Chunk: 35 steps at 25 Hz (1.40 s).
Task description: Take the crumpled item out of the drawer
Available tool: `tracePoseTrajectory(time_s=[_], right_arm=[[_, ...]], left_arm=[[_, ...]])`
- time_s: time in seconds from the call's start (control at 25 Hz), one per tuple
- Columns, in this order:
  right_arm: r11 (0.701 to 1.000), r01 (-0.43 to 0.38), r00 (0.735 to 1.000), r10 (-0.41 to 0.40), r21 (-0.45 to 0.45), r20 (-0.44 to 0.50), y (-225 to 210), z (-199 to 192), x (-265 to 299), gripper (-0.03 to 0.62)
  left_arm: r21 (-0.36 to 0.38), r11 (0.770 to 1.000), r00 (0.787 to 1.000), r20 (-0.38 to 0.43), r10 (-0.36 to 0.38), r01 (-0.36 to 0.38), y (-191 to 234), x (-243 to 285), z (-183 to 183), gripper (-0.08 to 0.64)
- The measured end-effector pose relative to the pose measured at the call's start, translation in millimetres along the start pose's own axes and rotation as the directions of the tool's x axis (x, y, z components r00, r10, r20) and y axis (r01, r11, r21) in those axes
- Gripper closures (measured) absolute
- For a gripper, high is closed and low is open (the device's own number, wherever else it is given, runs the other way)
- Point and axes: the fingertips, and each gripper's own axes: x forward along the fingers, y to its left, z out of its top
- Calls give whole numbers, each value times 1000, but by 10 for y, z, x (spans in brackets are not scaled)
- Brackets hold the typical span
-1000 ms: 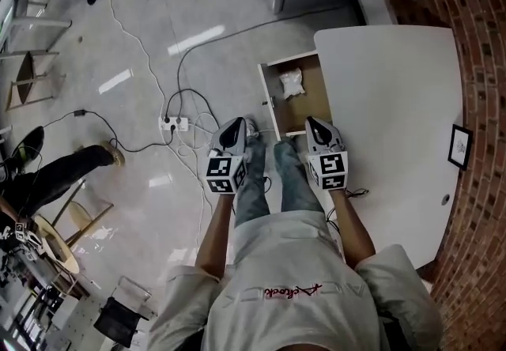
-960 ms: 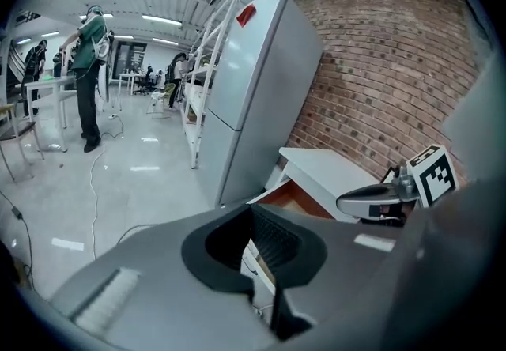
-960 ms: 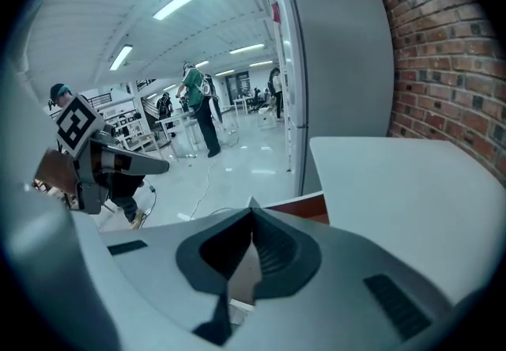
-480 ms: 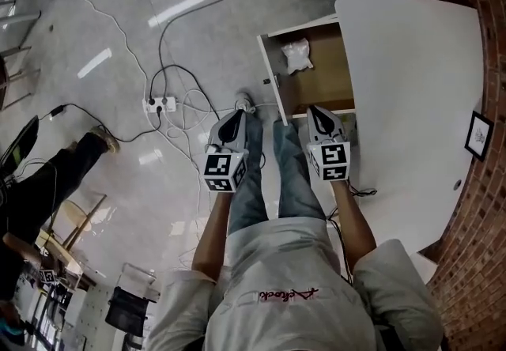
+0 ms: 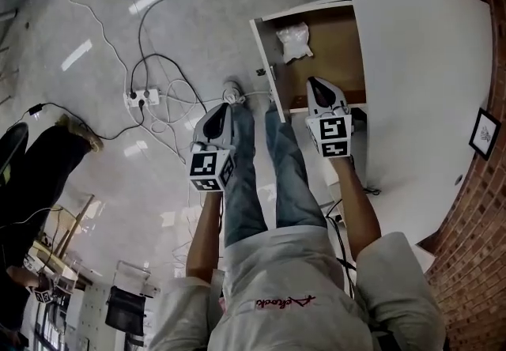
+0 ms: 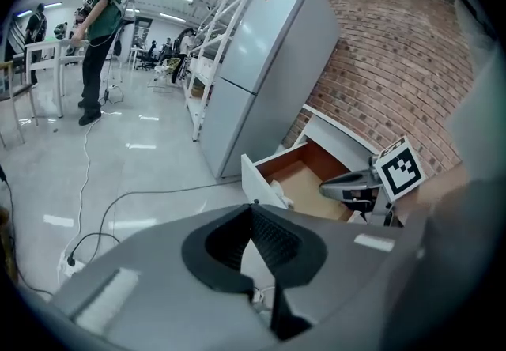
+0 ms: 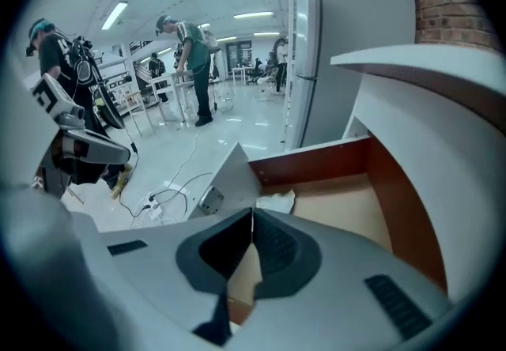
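Note:
The drawer (image 5: 320, 65) stands pulled open under the white desk, its white front panel (image 5: 263, 65) to the left. A crumpled white item (image 5: 293, 41) lies in the drawer's far corner, next to the front panel. It also shows as a crumpled white item (image 7: 275, 201) just beyond my right jaws and as a small white lump (image 6: 278, 190) in the left gripper view. My right gripper (image 5: 316, 84) is shut and empty, its tip over the drawer's near end. My left gripper (image 5: 220, 110) is shut and empty, over the floor left of the drawer.
The white desk top (image 5: 419, 88) covers the right side, with a brick wall (image 5: 482, 223) behind it. A power strip (image 5: 138, 95) and loose cables lie on the floor to the left. A grey fridge (image 6: 261, 81) stands past the drawer. People stand far off (image 7: 190, 65).
The right gripper's tip has come up over the drawer's near end. The left gripper has drifted left, away from the drawer front. Both stay shut.

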Motion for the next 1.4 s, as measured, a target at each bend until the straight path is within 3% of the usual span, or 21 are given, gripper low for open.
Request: tracePoseTrajectory(time_s=[0.16, 0.28, 0.36, 0.44, 0.52, 0.56, 0.68, 0.76, 0.8, 1.08, 1.28, 1.4], right_arm=[[999, 12, 997, -15, -35, -81, -52, -138, 291, 580], [981, 60, 982, -91, -185, -163, -169, -194, 424, 580], [934, 69, 964, -153, -351, -216, -224, -257, 539, 578], [858, 44, 948, -198, -513, -249, -229, -325, 672, 578], [790, 1, 934, -220, -613, -282, -230, -405, 788, 578], [777, -22, 926, -222, -629, -307, -237, -455, 839, 578], [796, -63, 904, -211, -602, -373, -270, -585, 931, 572], [785, -60, 898, -228, -617, -377, -311, -612, 953, 487], [774, -58, 896, -238, -631, -375, -333, -621, 972, 480], [710, -90, 891, -256, -699, -375, -402, -711, 1140, 479], [703, -91, 894, -254, -705, -369, -397, -724, 1190, 491], [691, -79, 895, -268, -719, -356, -432, -707, 1199, 534]], left_arm=[[-8, 1000, 1000, 16, -2, 2, 71, 74, -1, 551], [-12, 1000, 1000, 19, -9, 9, 97, 110, -29, 551], [-15, 1000, 1000, 13, -11, 12, 123, 127, -79, 551], [-20, 1000, 1000, 2, -12, 12, 153, 138, -141, 551], [-23, 1000, 1000, -6, -12, 12, 177, 154, -196, 551], [-24, 1000, 1000, -9, -12, 12, 191, 167, -216, 551], [-24, 1000, 1000, -20, -11, 10, 246, 190, -281, 551], [-27, 1000, 1000, -27, -6, 5, 288, 189, -321, 551], [-28, 1000, 1000, -28, -3, 2, 309, 190, -333, 551], [-29, 1000, 999, -34, -3, 2, 301, 245, -380, 551], [-51, 999, 999, -48, 4, -7, 251, 256, -404, 551], [-38, 999, 999, -44, 1, -2, 248, 264, -401, 551]])
